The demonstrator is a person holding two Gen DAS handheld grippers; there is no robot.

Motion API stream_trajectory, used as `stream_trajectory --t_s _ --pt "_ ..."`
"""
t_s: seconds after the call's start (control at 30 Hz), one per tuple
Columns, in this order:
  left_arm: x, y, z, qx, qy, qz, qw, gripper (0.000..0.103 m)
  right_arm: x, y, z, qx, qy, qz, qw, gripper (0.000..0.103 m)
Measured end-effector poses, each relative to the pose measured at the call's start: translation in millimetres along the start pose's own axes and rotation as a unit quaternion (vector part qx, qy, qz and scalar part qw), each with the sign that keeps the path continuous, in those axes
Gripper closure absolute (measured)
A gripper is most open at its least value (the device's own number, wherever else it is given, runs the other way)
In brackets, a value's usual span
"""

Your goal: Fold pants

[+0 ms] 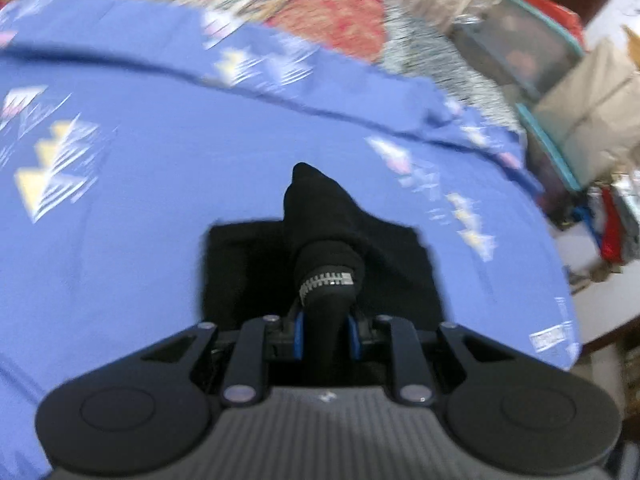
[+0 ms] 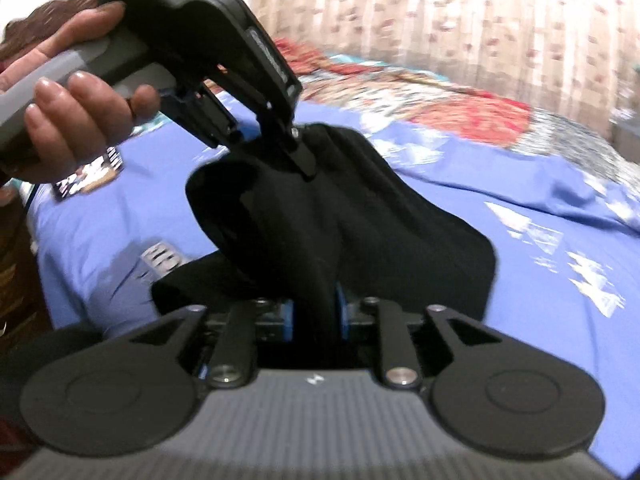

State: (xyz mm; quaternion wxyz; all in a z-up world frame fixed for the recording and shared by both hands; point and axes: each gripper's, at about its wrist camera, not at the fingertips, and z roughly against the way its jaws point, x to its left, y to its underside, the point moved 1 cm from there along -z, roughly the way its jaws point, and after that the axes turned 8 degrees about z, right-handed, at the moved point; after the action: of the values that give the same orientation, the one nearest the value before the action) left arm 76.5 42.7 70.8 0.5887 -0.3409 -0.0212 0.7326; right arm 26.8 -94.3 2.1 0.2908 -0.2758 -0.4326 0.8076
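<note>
Both grippers pinch bunched folds of the black pants above the blue bedsheet.

The blue bedsheet (image 1: 160, 200), printed with pale triangles, spreads ahead of and beneath both tools, with a red patterned blanket (image 1: 332, 20) beyond it. The black pants (image 2: 360, 216) lie partly on the sheet and rise in a ridge between the two tools. The left gripper (image 1: 326, 330) is nearly closed, its blue pads pressing a thick fold just behind a silver zipper (image 1: 328, 282); flat cloth spreads directly ahead of it. The right gripper (image 2: 316, 312) stands a little wider, its blue pads clamped on a bunch of the same cloth. Up and to its left, a hand (image 2: 76, 100) grips the other tool's grey handle, whose fingers bite the ridge's top.
</note>
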Motion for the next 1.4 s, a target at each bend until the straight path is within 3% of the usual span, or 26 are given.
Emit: stream_trajectory --t_s 0.07,0.13,0.2,0.23,0.27,0.43,0.57,0.63,0.73,0.83,1.1,1.4 --pt "21.3 6.6 -15.3 0.020 -0.023 0.021 0.9993 0.078 3.4 1.1 -8.7 0.015 -0.033 0.002 0.999 0.039" --pt "35.0 15.3 -24.6 0.029 -0.032 0.032 0.9986 0.073 5.7 2.1 -8.1 0.017 -0.057 0.001 0.998 0.034" --pt "41.5 22.1 -26.4 0.026 -0.028 0.037 0.9986 0.057 4.7 2.9 -2.5 0.014 -0.067 -0.001 0.998 0.032" --pt "42.8 24.7 -25.9 0.022 -0.034 0.038 0.9984 0.044 1.0 2.9 0.0 0.014 -0.070 -0.011 0.997 0.032" --pt "43.3 26.1 -25.2 0.017 -0.036 0.037 0.9985 0.042 -3.3 3.0 1.7 0.013 -0.074 -0.023 0.997 0.032" --pt "36.7 38.1 -12.2 0.010 -0.014 0.022 0.9996 0.042 -20.8 3.6 8.9 -0.006 -0.117 -0.103 0.988 0.033" --pt "29.4 55.5 -3.4 -0.001 -0.044 -0.013 0.9989 0.047 -12.6 1.2 2.7 -0.006 -0.152 -0.122 0.981 0.033" --pt "28.2 63.7 -3.8 -0.002 -0.073 -0.028 0.9969 0.055 -3.7 0.7 -3.9 0.014 -0.162 -0.115 0.980 0.034" --pt "26.9 72.5 -4.4 -0.003 -0.084 -0.027 0.9961 0.067 6.7 4.8 -19.4 0.066 -0.181 -0.122 0.974 0.035" --pt "23.7 81.6 -3.3 -0.011 -0.098 -0.033 0.9945 0.070 10.1 11.1 -28.8 0.096 -0.193 -0.145 0.966 0.035" --pt "17.0 86.4 0.7 -0.027 -0.132 -0.044 0.9899 0.062 4.8 8.6 -20.5 0.069 -0.185 -0.167 0.966 0.035" --pt "10.7 91.0 8.7 -0.044 -0.155 -0.053 0.9856 0.058 -27.0 17.5 5.9 -0.003 -0.116 -0.240 0.964 0.035"
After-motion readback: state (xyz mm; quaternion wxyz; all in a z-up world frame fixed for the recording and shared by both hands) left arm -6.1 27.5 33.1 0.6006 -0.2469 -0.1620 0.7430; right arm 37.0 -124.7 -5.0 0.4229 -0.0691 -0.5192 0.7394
